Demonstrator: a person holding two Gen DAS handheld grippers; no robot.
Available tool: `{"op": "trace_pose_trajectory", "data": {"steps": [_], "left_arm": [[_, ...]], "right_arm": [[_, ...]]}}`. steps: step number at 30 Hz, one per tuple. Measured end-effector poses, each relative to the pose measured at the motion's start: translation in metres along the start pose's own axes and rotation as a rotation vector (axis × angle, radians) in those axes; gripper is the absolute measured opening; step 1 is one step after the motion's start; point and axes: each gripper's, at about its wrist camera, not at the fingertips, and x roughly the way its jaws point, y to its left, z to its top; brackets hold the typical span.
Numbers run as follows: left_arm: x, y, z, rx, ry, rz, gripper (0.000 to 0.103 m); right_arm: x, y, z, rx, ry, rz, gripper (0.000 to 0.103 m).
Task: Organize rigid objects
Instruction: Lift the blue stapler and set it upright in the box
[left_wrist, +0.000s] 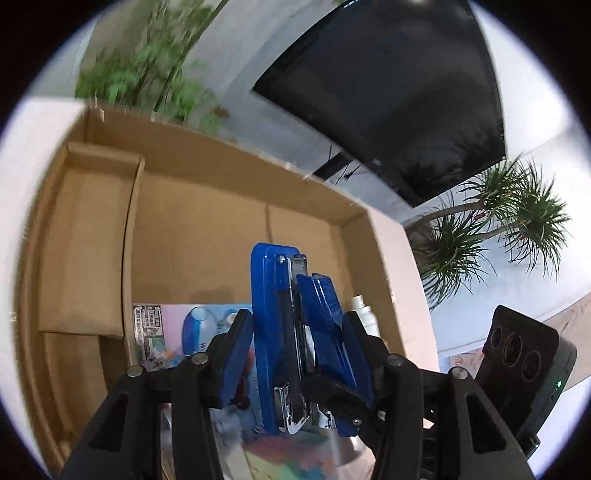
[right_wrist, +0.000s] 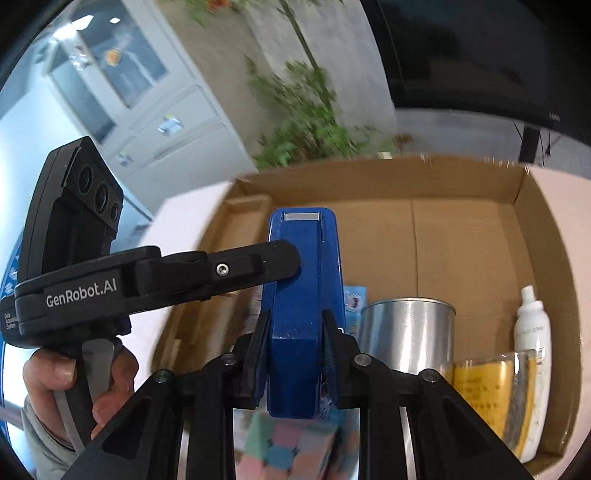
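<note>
Now, stapler: a blue plastic-and-metal stapler sits at lower centre of both views, above the open brown cardboard box, gripped by both tools at once.
Left gripper: its blue-padded fingers pinch the stapler from both flat sides, jaws partly spread around it.
Right gripper: its jaws press narrow on the stapler's body, one pad on each side.
Left hand: at lower left of the right wrist view, wrapped on the black handle.
Box contents: a shiny metal cup just right of the stapler, a white spray bottle at the right wall, a yellow packet beside it, a pastel printed carton below.
Background: a black screen at upper right and green potted plants, blurred.
</note>
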Motion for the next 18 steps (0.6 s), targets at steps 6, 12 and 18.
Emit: {"op": "trace_pose_trajectory", "data": {"steps": [6, 12, 18], "left_arm": [[0.029, 0.021, -0.005, -0.022, 0.085, -0.002, 0.049], [0.011, -0.003, -0.018, 0.028, 0.054, 0.056, 0.047], [-0.106, -0.08, -0.093, 0.319, -0.224, 0.279, 0.075]], "right_arm": [[0.041, -0.012, -0.016, 0.065, 0.082, -0.062, 0.024], [0.01, -0.008, -0.013, 0.083, 0.009, -0.084, 0.051], [-0.076, 0.013, -0.052, -0.05, -0.184, -0.126, 0.1]]}}
